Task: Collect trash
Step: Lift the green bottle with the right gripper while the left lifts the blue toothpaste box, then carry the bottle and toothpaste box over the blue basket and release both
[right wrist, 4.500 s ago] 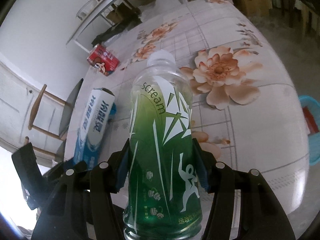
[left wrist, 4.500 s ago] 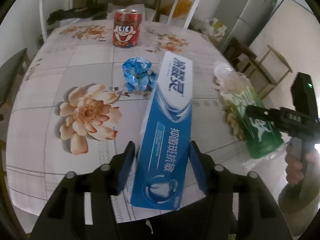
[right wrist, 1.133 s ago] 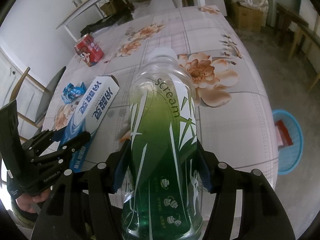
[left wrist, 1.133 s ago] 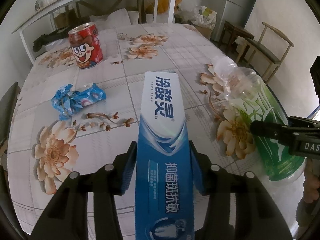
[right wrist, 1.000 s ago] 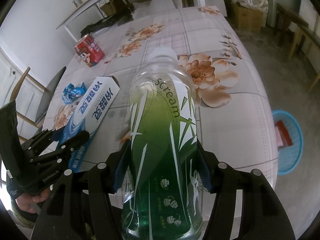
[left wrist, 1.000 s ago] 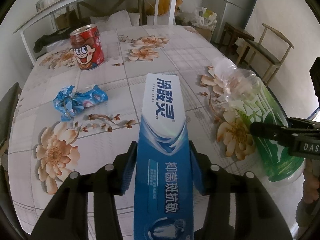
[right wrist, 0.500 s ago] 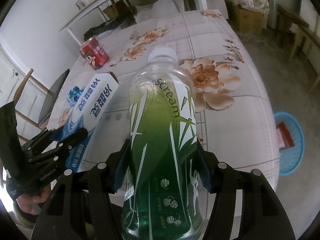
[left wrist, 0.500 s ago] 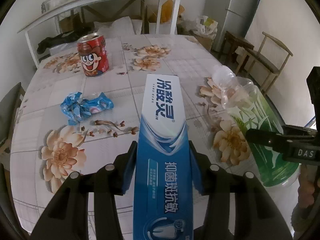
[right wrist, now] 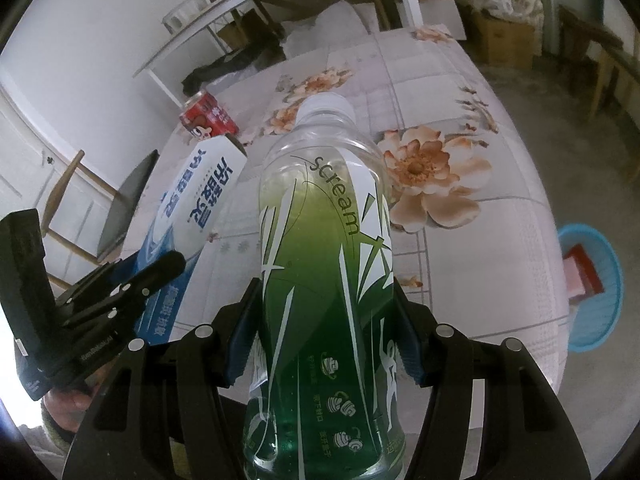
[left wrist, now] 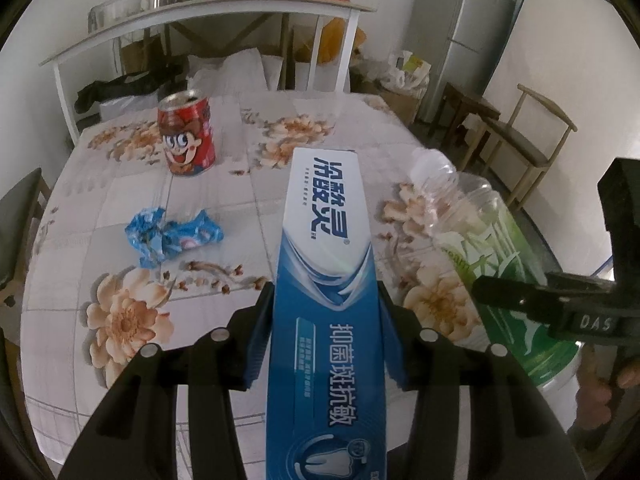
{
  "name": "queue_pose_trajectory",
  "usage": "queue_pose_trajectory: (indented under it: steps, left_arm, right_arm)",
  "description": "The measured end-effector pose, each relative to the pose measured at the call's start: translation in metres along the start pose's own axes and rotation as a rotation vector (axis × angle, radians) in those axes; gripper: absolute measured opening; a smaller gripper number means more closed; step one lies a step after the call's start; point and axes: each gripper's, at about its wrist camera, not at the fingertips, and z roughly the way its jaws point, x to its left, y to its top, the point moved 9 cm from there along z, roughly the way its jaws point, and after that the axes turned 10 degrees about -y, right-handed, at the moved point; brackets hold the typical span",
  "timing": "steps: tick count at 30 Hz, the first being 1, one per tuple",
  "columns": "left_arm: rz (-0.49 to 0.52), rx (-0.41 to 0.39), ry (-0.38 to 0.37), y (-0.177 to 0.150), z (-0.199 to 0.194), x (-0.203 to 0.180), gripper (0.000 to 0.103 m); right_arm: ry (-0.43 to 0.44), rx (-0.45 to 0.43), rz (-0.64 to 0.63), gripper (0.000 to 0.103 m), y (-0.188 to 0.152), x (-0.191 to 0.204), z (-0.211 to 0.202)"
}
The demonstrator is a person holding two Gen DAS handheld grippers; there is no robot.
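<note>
Blue basket (right wrist: 592, 284) sits on the floor past the counter (right wrist: 500, 240) edge, right of the right hand-held gripper (right wrist: 326, 320), the nearer one. That one pinches a green bottle (right wrist: 324, 280), neck pointing away. Left hand-held gripper (left wrist: 324, 332) pinches a toothpaste box (left wrist: 326, 280) lengthwise, above the counter.

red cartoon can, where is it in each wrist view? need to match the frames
Left wrist: the red can stands upright on the table, upper left, beyond the crumpled blue wrapper.
Right wrist: the can sits left of centre, upper part, its lower part hidden behind the tip of the toothpaste box.
Shared landmark: the toothpaste box, centre in the left view, left in the right view.
</note>
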Motion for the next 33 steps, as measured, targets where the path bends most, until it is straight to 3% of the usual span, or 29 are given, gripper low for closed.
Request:
queue_pose_trajectory:
  steps: [8, 16, 22, 26, 29, 33]
  left_arm:
    - [0.037, -0.041, -0.062, 0.025, -0.004, -0.029, 0.047]
    - [0.106, -0.045, -0.179, 0.054, 0.008, -0.085, 0.047]
    - [0.136, 0.015, -0.308, 0.069, 0.031, -0.135, 0.047]
    - [0.177, 0.062, -0.371, 0.077, 0.049, -0.168, 0.047]
    - [0.199, 0.128, -0.431, 0.079, 0.073, -0.201, 0.047]
    - [0.206, 0.236, -0.472, 0.071, 0.112, -0.239, 0.047]
  right_arm:
    - [0.003, -0.063, 0.05, 0.057, 0.013, -0.019, -0.026]
    - [0.001, -0.123, 0.155, 0.057, 0.018, -0.061, -0.056]
    - [0.002, -0.181, 0.336, 0.057, 0.011, -0.12, -0.085]
    - [-0.07, -0.216, 0.517, 0.057, -0.012, -0.184, -0.105]
    - [-0.12, -0.213, 0.61, 0.057, -0.033, -0.221, -0.106]
    - [-0.109, -0.163, 0.738, 0.057, -0.065, -0.255, -0.089]
